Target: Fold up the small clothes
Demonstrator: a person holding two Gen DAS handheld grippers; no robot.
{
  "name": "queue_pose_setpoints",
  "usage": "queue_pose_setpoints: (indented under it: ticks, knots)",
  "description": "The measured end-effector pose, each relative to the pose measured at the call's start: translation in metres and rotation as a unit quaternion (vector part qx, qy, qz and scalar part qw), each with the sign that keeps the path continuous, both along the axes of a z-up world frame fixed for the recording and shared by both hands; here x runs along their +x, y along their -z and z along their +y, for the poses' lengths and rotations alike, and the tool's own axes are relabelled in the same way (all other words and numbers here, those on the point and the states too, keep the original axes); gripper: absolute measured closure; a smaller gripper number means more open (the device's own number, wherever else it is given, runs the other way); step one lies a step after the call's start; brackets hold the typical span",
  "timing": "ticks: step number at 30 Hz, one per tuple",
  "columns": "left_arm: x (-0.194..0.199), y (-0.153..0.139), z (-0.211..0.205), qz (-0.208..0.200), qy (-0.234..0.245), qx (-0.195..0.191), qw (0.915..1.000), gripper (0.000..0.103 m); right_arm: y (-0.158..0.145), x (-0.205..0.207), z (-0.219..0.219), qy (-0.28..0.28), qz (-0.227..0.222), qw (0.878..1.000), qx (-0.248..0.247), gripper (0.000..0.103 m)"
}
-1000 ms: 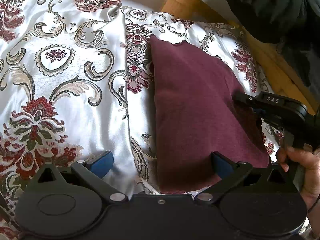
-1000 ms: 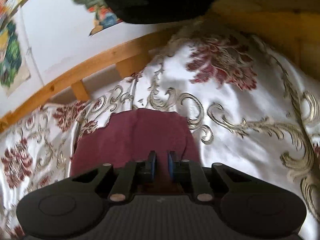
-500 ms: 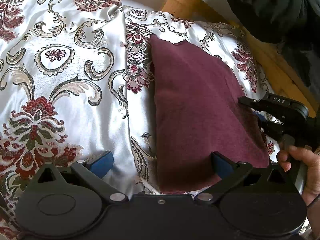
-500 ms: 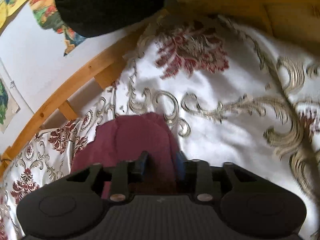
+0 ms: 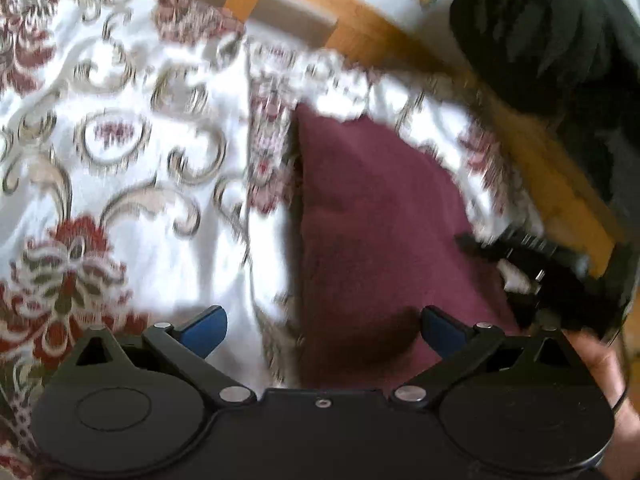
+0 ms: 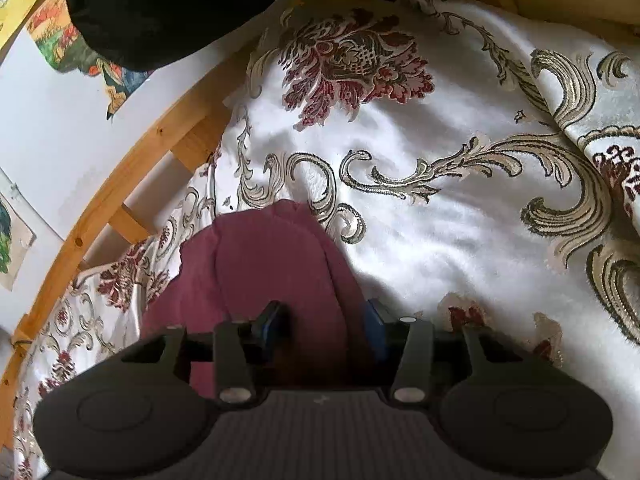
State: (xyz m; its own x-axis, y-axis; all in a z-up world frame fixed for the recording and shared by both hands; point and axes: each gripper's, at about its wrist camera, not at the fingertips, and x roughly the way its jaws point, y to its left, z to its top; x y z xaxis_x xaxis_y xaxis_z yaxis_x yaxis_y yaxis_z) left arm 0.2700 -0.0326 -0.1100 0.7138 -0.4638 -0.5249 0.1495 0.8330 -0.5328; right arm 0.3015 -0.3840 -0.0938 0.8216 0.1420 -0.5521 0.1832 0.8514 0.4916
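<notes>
A folded dark red cloth [image 5: 376, 232] lies flat on the white floral bedspread [image 5: 120, 160]. It also shows in the right wrist view [image 6: 260, 264]. My left gripper [image 5: 324, 328] is open wide, its blue pads astride the cloth's near edge, just above it. My right gripper [image 6: 324, 328] is open, its jaws apart over the cloth's edge, holding nothing. The right gripper shows in the left wrist view [image 5: 520, 256] at the cloth's right side, blurred.
A wooden bed rail [image 5: 400, 40] runs behind the bedspread, also in the right wrist view [image 6: 132, 168]. A black garment [image 5: 560, 40] hangs at the upper right. A white wall with coloured pictures [image 6: 60, 40] is behind.
My right gripper has opened and let go of the cloth, and turned to the right. The left wrist view has shifted and blurred; the left gripper stays open.
</notes>
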Motion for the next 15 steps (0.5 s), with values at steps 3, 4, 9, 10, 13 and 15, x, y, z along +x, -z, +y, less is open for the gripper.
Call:
queue_pose_setpoints:
  ticks: [3,4,9,10,13,15]
  knots:
    - [0.009,-0.005,0.001,-0.024,0.005,-0.015,0.9996,0.001,0.001,0.0,0.001,-0.001,0.001,1.0,-0.001,0.055]
    - [0.015,-0.005,0.0,-0.023,0.007,-0.019,0.9995,0.001,0.001,0.0,0.0,-0.001,0.001,1.0,0.002,0.055]
    - [0.046,0.009,-0.006,0.01,0.029,-0.043,0.9986,0.001,0.002,-0.001,0.0,-0.001,0.003,1.0,0.008,0.055]
    - [0.049,0.012,-0.005,0.016,0.033,-0.051,0.998,0.001,0.003,-0.001,0.0,0.0,0.004,1.0,0.009,0.055]
    - [0.055,0.017,-0.002,0.027,0.039,-0.074,0.9962,0.001,0.003,0.0,0.002,0.003,0.005,1.0,0.008,0.055]
    - [0.056,0.017,-0.002,0.027,0.041,-0.076,0.9959,0.004,0.002,-0.001,0.004,0.005,0.002,1.0,0.001,0.062]
